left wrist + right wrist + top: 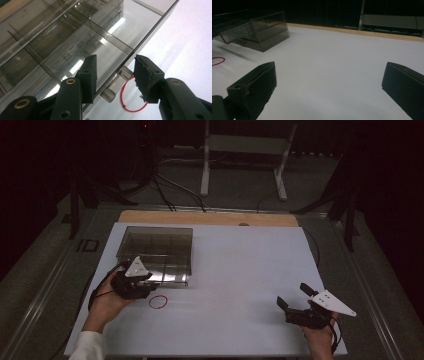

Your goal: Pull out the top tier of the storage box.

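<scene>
At the near right edge of the bench (240,270), the right hand (320,336) holds its hand-held gripper (295,299) low and roughly level, jaws wide apart with nothing between them. On the left, a white-sleeved forearm reaches forward; the left hand-held gripper (113,75) tilts down at the near edge of the clear plastic box (156,254), jaws partly apart astride the lid's latch (117,83), not pressing it. A red rubber band (158,302) lies just beside the box.

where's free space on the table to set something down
The white sheet is bare from the box across to the right gripper. Crowded spot: near left, where the left gripper, box and red band sit close.
</scene>
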The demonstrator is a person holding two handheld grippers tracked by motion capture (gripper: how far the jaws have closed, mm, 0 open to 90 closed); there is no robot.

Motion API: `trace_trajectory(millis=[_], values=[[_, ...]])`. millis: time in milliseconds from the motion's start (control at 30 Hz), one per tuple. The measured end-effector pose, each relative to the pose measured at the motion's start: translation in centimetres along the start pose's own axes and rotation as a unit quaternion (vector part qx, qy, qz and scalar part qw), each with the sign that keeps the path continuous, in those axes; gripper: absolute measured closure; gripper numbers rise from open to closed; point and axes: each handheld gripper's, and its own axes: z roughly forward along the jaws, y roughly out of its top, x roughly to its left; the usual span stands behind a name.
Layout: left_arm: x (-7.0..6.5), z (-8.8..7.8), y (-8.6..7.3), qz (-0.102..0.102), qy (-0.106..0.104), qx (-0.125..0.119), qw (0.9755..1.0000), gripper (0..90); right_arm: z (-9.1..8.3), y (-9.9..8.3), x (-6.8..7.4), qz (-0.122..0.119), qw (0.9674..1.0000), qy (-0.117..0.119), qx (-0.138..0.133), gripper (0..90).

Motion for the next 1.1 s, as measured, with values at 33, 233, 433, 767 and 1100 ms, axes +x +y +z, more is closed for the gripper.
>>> trace_trajectory(millis=[33,233,433,767,1100], values=[[0.0,0.0,-0.1,-0.003,-0.001,-0.004,1.0000,53.4,0.0,0.0,0.0,0.000,1.0000,0.000,0.000,0.0],[-0.1,-0.1,-0.2,-0.013,0.011,-0.017,0.9997,48.2,0.0,0.0,0.0,0.000,1.0000,0.000,-0.001,0.0],[0.3,-0.9,0.1,-0.039,0.012,-0.048,0.9980,45.5,-0.1,0.0,0.0,0.001,1.0000,-0.001,-0.001,0.0],[0.0,-1.1,0.1,-0.089,0.064,-0.076,0.9910,0.9,-0.1,0.0,0.0,0.001,1.0000,-0.001,-0.001,0.0],[-0.5,-1.3,0.2,-0.120,0.119,-0.082,0.9823,0.9,-0.1,0.0,-0.1,0.000,1.0000,0.000,-0.002,0.0]])
